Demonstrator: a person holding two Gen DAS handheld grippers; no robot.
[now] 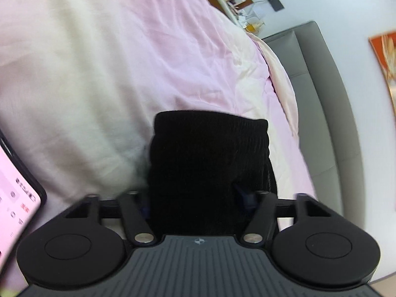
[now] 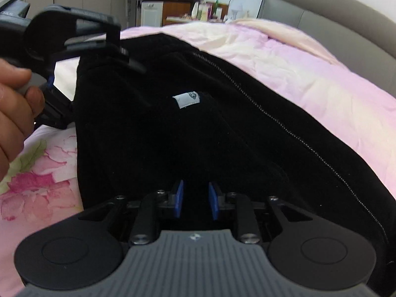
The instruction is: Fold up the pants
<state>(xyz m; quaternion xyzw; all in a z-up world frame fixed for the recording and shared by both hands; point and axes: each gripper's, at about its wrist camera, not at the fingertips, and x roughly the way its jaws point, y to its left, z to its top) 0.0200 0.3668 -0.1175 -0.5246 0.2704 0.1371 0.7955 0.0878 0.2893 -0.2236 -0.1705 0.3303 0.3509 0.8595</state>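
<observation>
pants on bed quilt; headboard behind; phone left of pants

Both claws: black linkage arms w/ silver screws, round black discs, ribbed grey body; right claw has blue pads.

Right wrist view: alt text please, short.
Black pants with a white label and a zipper lie across a pink quilt, a fold of them between the right tongs. At left, a hand holds the left tongs at the pants' edge.
</observation>
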